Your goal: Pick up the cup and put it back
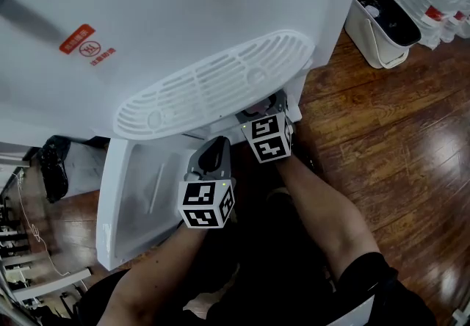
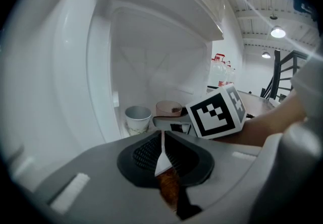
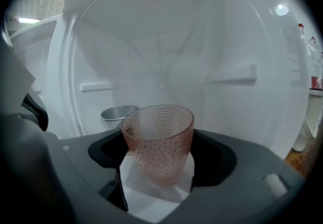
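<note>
While two grippers reach in, two cups stand in the white compartment (image 2: pixel 75 66).
Right gripper (image 3: pixel 159 183) clasps one pink cup (image 3: pixel 159 140); left gripper (image 2: pixel 162 160) jaws meet; one grey cup (image 3: pixel 117 113) stands beside.

The head camera is looking steeply down over the white cabinet (image 1: pixel 147 9); both gripper cameras are facing closely into it (each is catching the pink glass cup (image 3: pixel 159 140)).

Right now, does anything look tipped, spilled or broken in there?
Nothing stands out. The pink cup stands upright and whole between the jaws of the right hand-held gripper. The second cup is upright behind it, and no spill shows.
</note>
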Demonstrator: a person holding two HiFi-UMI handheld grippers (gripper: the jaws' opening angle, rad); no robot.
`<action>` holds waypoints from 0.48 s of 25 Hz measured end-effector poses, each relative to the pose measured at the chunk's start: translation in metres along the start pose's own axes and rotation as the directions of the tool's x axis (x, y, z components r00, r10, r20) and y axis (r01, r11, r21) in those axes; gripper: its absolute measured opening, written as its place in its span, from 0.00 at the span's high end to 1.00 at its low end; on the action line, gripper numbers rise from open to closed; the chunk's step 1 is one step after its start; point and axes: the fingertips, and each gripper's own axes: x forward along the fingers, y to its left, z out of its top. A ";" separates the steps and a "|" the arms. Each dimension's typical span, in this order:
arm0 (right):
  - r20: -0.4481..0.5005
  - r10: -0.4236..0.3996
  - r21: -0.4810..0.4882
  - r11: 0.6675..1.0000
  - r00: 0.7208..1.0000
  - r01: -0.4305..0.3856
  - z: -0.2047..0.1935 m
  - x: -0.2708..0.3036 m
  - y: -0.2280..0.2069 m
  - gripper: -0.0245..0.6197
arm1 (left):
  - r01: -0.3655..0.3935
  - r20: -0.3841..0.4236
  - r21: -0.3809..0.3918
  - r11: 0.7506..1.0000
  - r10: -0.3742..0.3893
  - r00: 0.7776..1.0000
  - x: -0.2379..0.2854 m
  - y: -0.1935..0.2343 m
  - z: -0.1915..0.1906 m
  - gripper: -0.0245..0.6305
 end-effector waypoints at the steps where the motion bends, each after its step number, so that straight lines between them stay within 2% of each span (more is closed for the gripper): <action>1: 0.004 0.001 -0.002 1.000 1.000 -0.001 0.000 -0.002 0.001 0.38 | 0.000 0.001 0.000 1.000 0.000 1.000 0.000 0.000 0.000 0.96; 7: 0.004 0.010 0.002 1.000 1.000 -0.010 0.000 -0.023 0.005 0.38 | 0.004 0.013 -0.006 1.000 -0.004 1.000 -0.002 -0.004 0.003 0.96; 12: 0.009 0.050 0.009 0.999 0.999 -0.050 0.002 -0.050 0.017 0.38 | 0.010 0.037 -0.055 0.998 -0.008 0.999 -0.014 -0.009 0.007 0.96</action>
